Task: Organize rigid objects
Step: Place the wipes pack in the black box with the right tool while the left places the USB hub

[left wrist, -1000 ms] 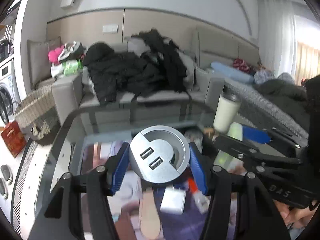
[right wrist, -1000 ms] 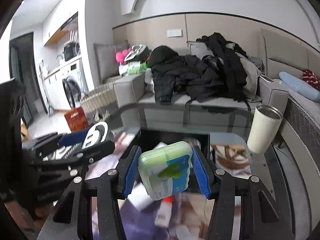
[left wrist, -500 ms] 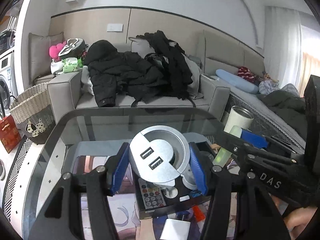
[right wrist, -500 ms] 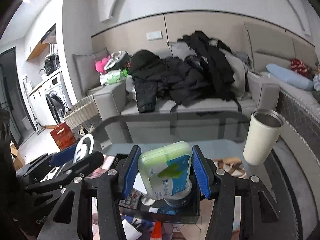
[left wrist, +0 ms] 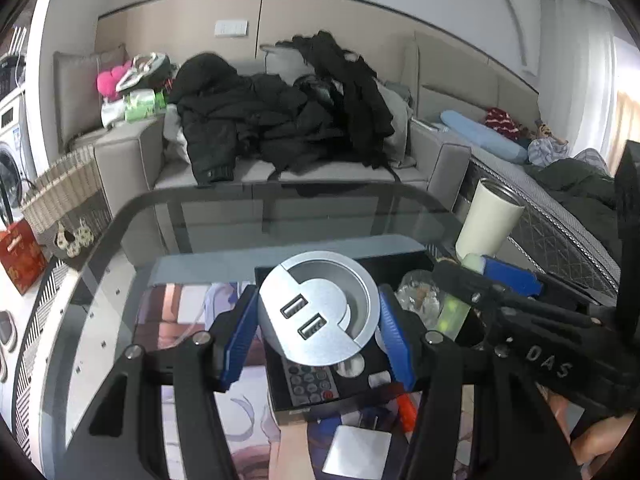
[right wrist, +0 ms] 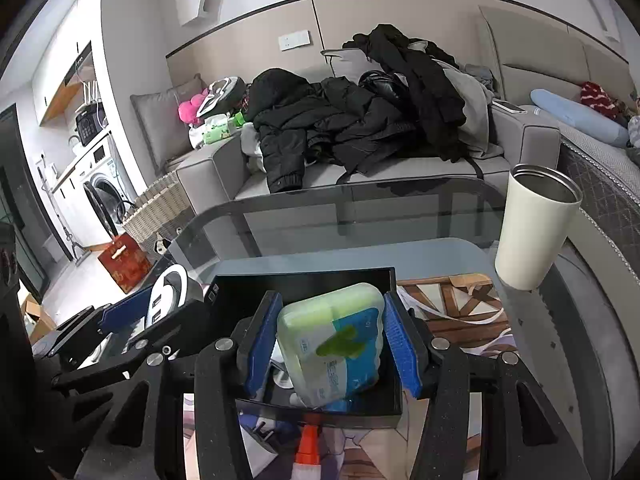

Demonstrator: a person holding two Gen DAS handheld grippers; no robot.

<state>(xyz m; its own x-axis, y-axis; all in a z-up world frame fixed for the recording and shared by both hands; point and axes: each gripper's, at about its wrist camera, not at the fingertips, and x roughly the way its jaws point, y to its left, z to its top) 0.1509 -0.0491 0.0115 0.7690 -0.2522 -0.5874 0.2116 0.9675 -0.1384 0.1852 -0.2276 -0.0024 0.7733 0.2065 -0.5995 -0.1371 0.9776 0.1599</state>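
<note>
Black jackets point(right wrist: 356, 120) are lying heaped on the grey sofa point(right wrist: 400, 172) straight ahead. A cream tumbler point(right wrist: 534, 228) is standing ahead to the right on the glass table point(right wrist: 360, 216), and a wicker basket point(left wrist: 60, 192) is sitting far left.

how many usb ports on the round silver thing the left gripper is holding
2. Both sit side by side on the flat face of the round silver USB hub clamped in the left gripper: one upper left, one lower right. Its underside is hidden.
</note>
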